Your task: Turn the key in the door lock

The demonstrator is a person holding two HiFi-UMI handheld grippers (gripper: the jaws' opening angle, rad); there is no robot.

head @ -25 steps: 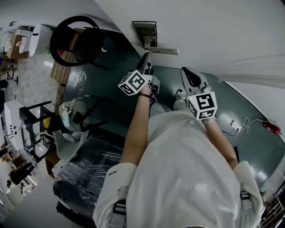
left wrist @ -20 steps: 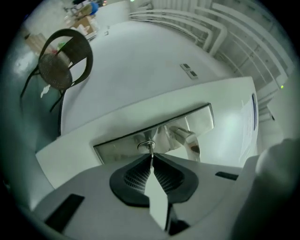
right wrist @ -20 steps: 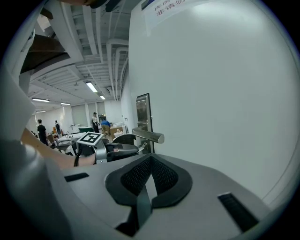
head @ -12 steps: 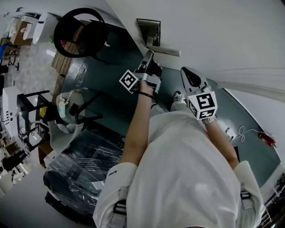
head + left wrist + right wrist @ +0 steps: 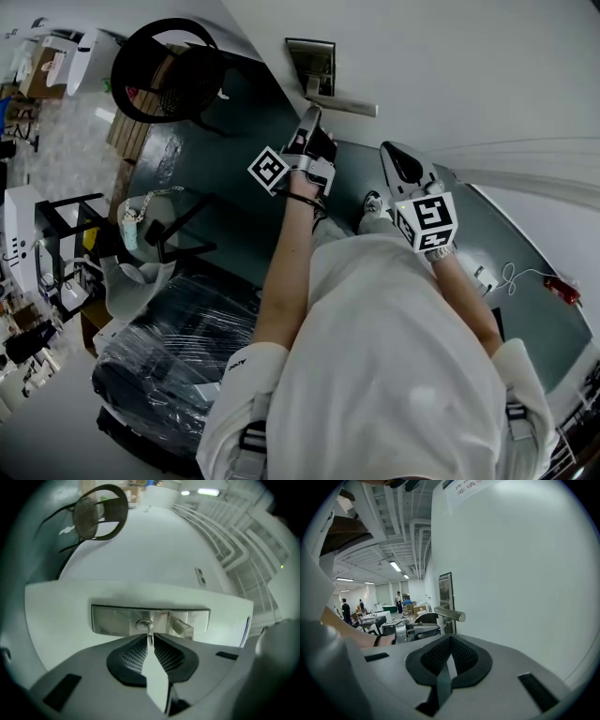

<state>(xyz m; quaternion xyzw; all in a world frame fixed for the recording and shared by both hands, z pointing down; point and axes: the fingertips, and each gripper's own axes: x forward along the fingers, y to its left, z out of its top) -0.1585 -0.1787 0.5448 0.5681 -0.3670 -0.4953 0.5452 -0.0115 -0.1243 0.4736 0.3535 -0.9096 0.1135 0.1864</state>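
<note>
Your left gripper (image 5: 150, 643) pinches the key (image 5: 149, 631) in the lock plate (image 5: 112, 619), mid-turn I'd say, so roll that wrist further; right gripper (image 5: 449, 639) idles closed and empty beside the plate.

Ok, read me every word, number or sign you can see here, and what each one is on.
Nothing reads clearly.
White paper notice on the white door: red print, blurred and cut off, unreadable.
White shirt sleeve: tiny dark print, too small to read.
Black-and-white marker cubes: square patterns only, no words.
</note>
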